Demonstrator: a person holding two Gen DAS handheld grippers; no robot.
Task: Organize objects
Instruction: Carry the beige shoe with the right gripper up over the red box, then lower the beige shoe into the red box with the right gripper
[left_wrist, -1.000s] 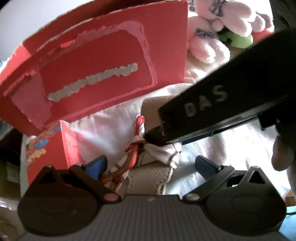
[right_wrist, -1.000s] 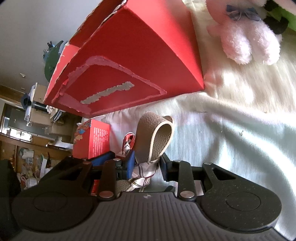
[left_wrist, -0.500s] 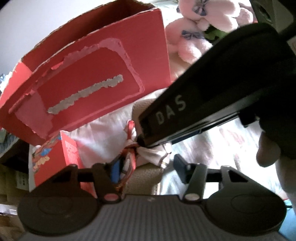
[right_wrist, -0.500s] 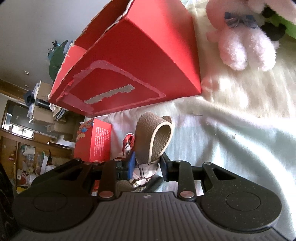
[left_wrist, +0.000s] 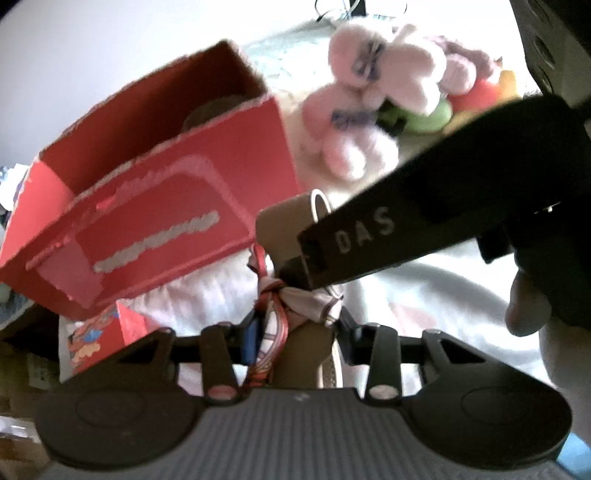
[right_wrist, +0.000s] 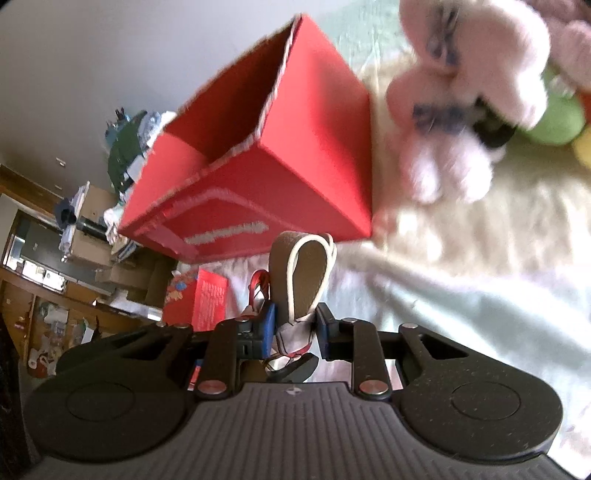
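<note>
Looked along the left gripper first: found it pressed in on the lower run of a tan leather strap, with a knotted patterned scarf bunched just above the pinch. Saw the right gripper reaching in from the side away from the red box and meeting the same strap at the knot. Placed the strap just in front of the box's near wall, below its open top, long axis running straight away from the gripper towards that wall. Noted a round brownish shape inside the box, too blurred to name. Noted a small red carton below the box, a pink plush rabbit beyond it, and a pale bed cover under everything. Turned to the right wrist view: found the right gripper closed on the scarf-wrapped foot of the strap, the loop standing upright out of the jaws and nearly reaching the lower edge of the box. Judged both grippers equally near, both already on the strap, and the box mouth higher than and beyond the loop. Judged, therefore, a lift up and over the near wall as the thing called for, not a plain push forward.
</note>
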